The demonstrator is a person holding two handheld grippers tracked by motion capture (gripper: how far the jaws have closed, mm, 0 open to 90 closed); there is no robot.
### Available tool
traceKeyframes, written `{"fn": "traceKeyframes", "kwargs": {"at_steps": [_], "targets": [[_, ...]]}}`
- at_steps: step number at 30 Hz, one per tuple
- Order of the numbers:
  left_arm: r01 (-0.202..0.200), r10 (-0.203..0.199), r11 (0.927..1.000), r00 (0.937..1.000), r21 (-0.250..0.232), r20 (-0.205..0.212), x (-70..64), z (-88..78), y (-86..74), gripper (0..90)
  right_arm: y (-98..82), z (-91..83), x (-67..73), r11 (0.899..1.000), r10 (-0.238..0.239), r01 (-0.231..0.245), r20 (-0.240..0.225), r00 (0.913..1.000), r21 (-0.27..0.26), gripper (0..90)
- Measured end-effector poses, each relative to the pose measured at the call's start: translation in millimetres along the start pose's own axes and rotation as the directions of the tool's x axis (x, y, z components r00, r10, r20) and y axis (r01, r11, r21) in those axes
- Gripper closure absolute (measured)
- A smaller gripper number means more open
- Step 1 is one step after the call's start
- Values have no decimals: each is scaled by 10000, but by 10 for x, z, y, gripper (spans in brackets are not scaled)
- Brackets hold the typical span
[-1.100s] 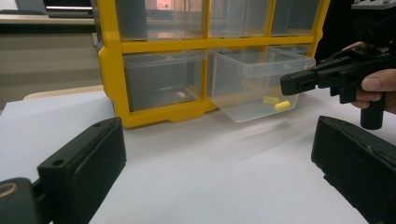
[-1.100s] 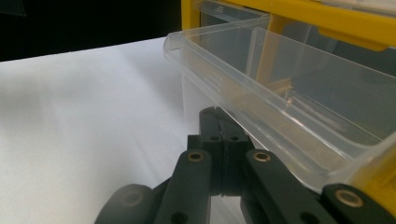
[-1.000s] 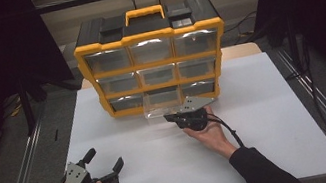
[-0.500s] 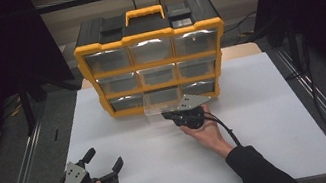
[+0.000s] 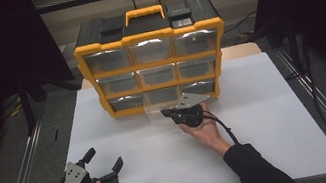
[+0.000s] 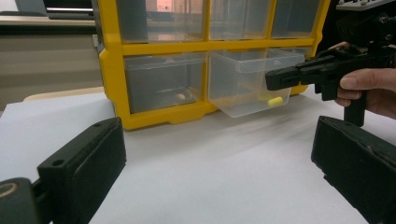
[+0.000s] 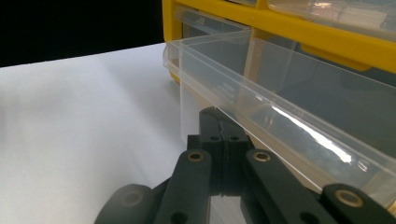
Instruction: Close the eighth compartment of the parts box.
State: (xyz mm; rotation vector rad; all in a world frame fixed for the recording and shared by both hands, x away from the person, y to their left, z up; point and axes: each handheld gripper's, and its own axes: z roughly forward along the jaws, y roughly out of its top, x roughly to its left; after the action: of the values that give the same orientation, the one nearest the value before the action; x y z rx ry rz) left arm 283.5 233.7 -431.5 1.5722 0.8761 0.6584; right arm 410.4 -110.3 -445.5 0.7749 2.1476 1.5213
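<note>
Clear drawer (image 5: 161, 106) now further out of organizer (image 5: 152, 58), right gripper (image 5: 171, 114) fingers closed on its front; left gripper (image 5: 105, 165) fingers apart, empty.

Left gripper (image 5: 102, 164) held low near the table's front edge, jaws spread wide; right gripper (image 5: 166, 113) extended forward, jaws closed together
</note>
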Motion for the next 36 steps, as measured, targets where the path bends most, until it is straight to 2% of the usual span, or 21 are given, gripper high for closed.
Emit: {"fn": "traceKeyframes", "kwargs": {"at_steps": [29, 36], "targets": [[-82, 82, 10000, 10000, -8, -9, 4, -6, 5, 32, 33, 114, -103, 9988, 492, -493, 226, 9985, 22, 900], [-2, 2, 10000, 10000, -10, -1, -5, -4, 3, 32, 31, 143, -151, 9984, 572, -573, 359, 9977, 18, 900]]}}
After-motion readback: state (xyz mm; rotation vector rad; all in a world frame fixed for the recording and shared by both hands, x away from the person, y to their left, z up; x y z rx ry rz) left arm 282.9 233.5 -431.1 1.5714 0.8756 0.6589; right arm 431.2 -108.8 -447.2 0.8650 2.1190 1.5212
